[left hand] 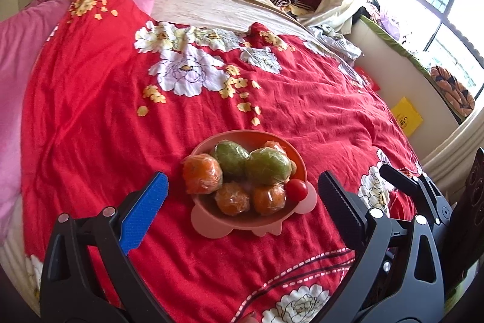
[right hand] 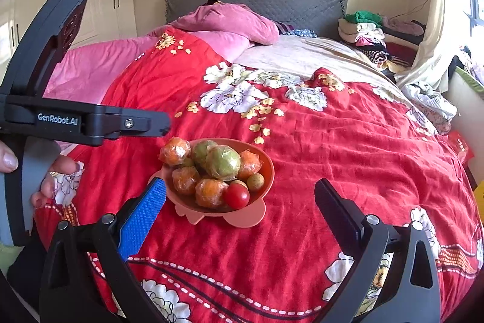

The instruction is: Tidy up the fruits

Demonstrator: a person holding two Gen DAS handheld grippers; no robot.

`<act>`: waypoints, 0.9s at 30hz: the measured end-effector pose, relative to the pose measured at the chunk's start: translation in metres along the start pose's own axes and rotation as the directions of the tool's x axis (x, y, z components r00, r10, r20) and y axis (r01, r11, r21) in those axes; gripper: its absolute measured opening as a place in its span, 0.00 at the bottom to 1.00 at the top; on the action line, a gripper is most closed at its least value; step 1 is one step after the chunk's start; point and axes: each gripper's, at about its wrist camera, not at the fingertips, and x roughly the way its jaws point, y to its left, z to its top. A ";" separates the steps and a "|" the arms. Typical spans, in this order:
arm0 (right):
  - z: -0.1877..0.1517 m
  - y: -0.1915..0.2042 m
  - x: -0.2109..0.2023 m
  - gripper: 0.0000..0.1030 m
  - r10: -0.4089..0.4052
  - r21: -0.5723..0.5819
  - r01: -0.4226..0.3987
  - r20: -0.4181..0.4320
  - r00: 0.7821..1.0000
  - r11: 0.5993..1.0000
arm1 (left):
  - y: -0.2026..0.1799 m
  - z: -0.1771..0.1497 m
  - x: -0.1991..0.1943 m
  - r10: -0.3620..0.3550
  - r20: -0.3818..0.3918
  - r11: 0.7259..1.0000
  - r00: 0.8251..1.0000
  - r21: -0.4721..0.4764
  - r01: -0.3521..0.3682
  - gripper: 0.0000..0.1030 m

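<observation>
- Both grippers sit nearest the cameras, above the near edge of the red floral bedspread (left hand: 90, 123); the left gripper (left hand: 243, 196) has its fingers spread wide and holds nothing, and the right gripper (right hand: 240, 202) is likewise spread wide and empty.
- Ahead of them, a pink bowl (left hand: 298, 159) rests on the bedspread, piled with wrapped orange fruits (left hand: 202, 174), two wrapped green fruits (left hand: 267, 167), a cherry tomato (right hand: 236, 196) and a small brown round fruit (right hand: 255, 182).
- From the left wrist view, the bowl lies squarely between the blue pad (left hand: 145, 211) and the black pad, just beyond the tips, so this gripper looks lined up with it.
- From the right wrist view, the bowl sits left of centre, close to the blue pad (right hand: 142, 217) and well apart from the black one; the right gripper would need to shift left to centre on it.
- Cherry tomato and brown fruit lie on the bowl's near right side, the part closest to the right gripper.
- No fruit has an obvious long axis except the green ones, which look slightly oval.
- A hand (right hand: 45, 180) grips the left gripper's handle at the left edge of the right wrist view.
- Where the fruits are to go cannot be told; no second container shows.
</observation>
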 end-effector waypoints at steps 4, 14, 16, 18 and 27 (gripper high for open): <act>0.000 0.001 -0.005 0.95 -0.012 0.003 0.012 0.009 1.000 1.000 | 0.003 -0.003 -0.008 0.017 0.016 1.000 1.000 -0.007 -0.017 0.90; 0.004 -0.001 -0.018 0.95 -0.046 0.029 0.045 0.027 0.999 0.999 | 0.004 -0.011 -0.025 0.049 0.049 0.999 0.998 0.001 -0.049 0.90; 0.005 -0.002 -0.022 0.95 -0.051 0.035 0.049 0.037 0.998 0.998 | 0.003 -0.013 -0.029 0.052 0.056 0.999 0.997 0.003 -0.052 0.90; 0.005 -0.002 -0.026 0.95 -0.050 0.039 0.049 0.043 0.998 0.998 | 0.003 -0.015 -0.032 0.060 0.062 0.998 0.996 0.009 -0.061 0.90; 0.003 0.003 -0.043 0.95 -0.060 0.038 0.058 0.064 0.996 0.998 | -0.005 -0.028 -0.050 0.091 0.106 0.995 0.990 0.029 -0.095 0.90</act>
